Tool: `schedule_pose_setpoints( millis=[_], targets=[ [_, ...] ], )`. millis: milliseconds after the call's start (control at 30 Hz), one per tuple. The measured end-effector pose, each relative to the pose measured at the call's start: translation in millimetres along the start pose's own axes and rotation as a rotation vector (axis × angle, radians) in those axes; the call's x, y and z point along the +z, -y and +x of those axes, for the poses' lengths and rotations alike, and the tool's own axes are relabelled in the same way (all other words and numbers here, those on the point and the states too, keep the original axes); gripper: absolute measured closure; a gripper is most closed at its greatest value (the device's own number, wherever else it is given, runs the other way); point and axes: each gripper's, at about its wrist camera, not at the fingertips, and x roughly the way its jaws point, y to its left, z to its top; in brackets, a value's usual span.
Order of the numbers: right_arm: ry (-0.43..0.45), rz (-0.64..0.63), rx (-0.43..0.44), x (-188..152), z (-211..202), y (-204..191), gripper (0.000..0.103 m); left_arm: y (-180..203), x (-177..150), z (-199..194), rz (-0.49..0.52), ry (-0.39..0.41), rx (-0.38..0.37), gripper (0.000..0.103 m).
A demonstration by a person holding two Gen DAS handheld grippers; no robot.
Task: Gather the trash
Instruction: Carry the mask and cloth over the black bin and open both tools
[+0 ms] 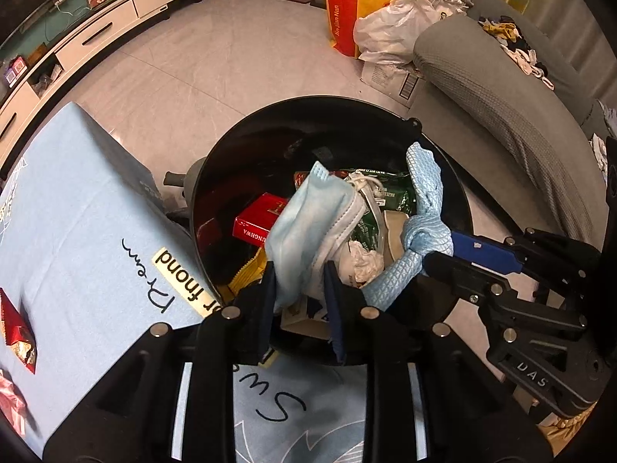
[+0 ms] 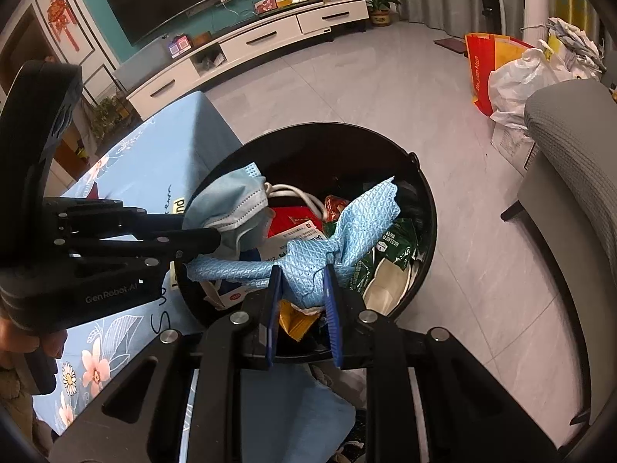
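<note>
A black round bin (image 1: pixel 239 131) (image 2: pixel 428 200) stands on the floor beside the table, with both grippers over its mouth. My left gripper (image 1: pixel 299 266) (image 2: pixel 216 241) is shut on a light blue face mask (image 1: pixel 308 223) (image 2: pixel 227 200) that hangs into the bin. My right gripper (image 2: pixel 300 270) (image 1: pixel 432 254) is shut on a knotted blue quilted cloth (image 2: pixel 331 239) (image 1: pixel 424 227). Inside the bin lie a red cigarette box (image 1: pixel 258 220), a green wrapper (image 1: pixel 389 193) (image 2: pixel 389 247), crumpled tissue (image 1: pixel 362 260) and a yellow wrapper (image 1: pixel 246 274).
The table with a light blue printed cloth (image 1: pixel 77 212) (image 2: pixel 154 162) borders the bin on the left and holds a red wrapper (image 1: pixel 15 324). A grey sofa (image 1: pixel 501 88) (image 2: pixel 570 162) stands to the right. An orange bag (image 1: pixel 341 15) and a white plastic bag (image 1: pixel 385 27) sit behind it.
</note>
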Motion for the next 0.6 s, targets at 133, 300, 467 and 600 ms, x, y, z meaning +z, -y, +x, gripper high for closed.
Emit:
schedule_pose_setpoints(
  millis=[133,300,467,600],
  targets=[
    [-0.002,0.010,-0.002,0,0,1,0.080,1,0,1,-0.004,0.003,0.002,0.075],
    [-0.001,0.018,-0.012,0,-1,1,0.075,2,-1,0,0.000,0.014,0.010,0.053],
    [0.016,0.027,-0.013,-3,-12,1,0.068,3,-6,-8,0.016,0.034,0.042,0.041],
    [0.030,0.031,-0.024,-12,-25,-1,0.058,2,-14,-21,0.020,0.057,0.069,0.023]
  ],
)
